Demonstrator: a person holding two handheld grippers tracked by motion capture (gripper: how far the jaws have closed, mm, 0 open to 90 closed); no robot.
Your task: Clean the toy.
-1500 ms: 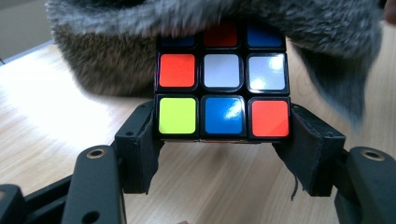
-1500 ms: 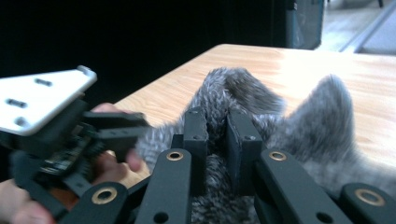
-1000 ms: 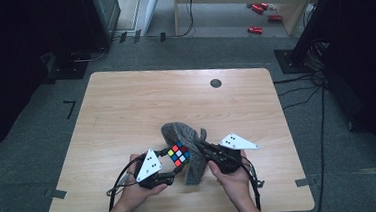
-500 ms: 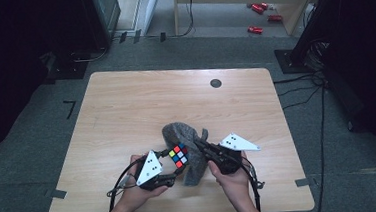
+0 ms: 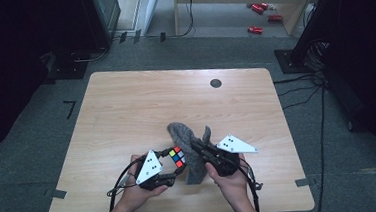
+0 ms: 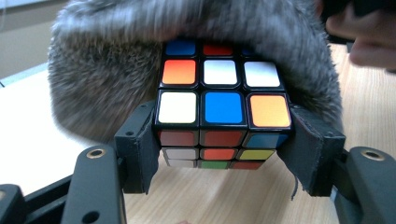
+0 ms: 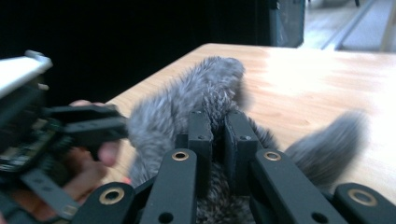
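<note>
A colour cube sits between the jaws of my left gripper, whose pads press on its two sides, just above the table. A grey furry pouch hangs over the far side of the cube. My right gripper is shut on a fold of that pouch, its jaws nearly touching with fur between them. The pouch's far part lies on the wooden table.
A small dark round hole sits near the table's far edge. Cables trail from both grippers over the near table edge. Red objects lie on the floor behind the table, by a wooden frame.
Almost nothing differs. The pouch's top has shifted slightly over the cube while both hands stay near the table's front edge.
</note>
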